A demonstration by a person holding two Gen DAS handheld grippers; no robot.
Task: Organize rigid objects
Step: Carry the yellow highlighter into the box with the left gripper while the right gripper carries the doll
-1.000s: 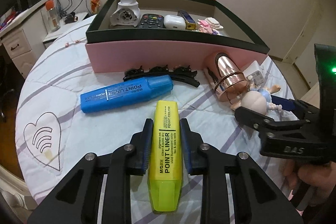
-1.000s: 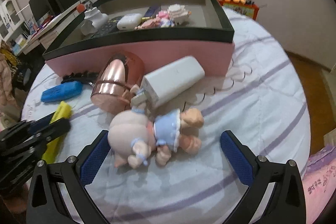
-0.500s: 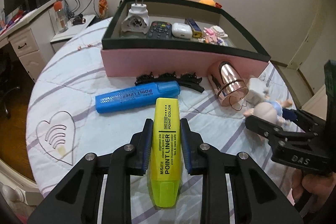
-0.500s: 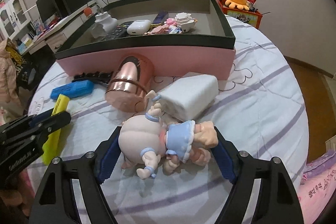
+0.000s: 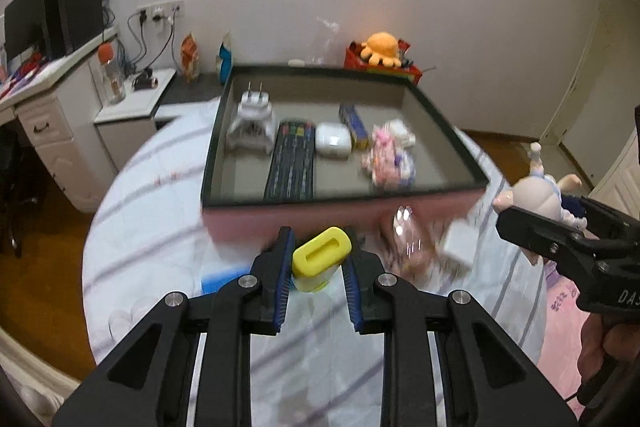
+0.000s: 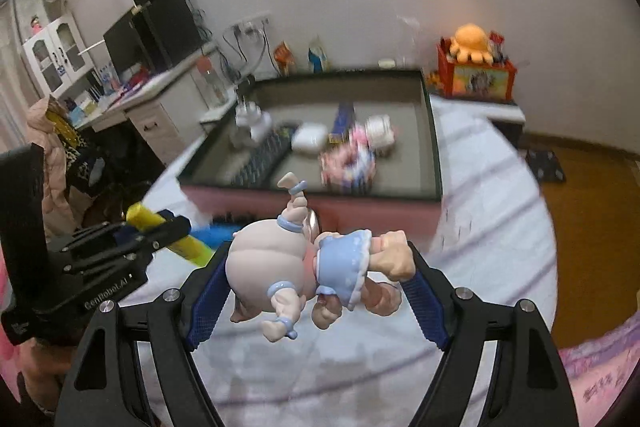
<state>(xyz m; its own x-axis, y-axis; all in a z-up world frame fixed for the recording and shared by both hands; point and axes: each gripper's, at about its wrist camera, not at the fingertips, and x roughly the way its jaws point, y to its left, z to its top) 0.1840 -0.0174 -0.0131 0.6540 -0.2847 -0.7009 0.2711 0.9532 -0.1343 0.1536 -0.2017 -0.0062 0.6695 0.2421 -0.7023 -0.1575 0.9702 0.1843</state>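
both pieces lifted off the tabletop (image 5: 152, 211)

my left hand-held gripper (image 5: 316, 267) is clamped on the yellow highlighter (image 5: 320, 257), long axis aimed at the box (image 5: 344, 205). only my right view shows the right hand-held gripper (image 6: 316, 275) pinching the doll (image 6: 304, 263) crosswise, head left.

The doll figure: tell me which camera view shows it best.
The right wrist view: the doll figure fills the middle, clamped head to feet between the right gripper. In the left wrist view the doll figure sits small at the right edge, partly hidden behind that gripper's finger.
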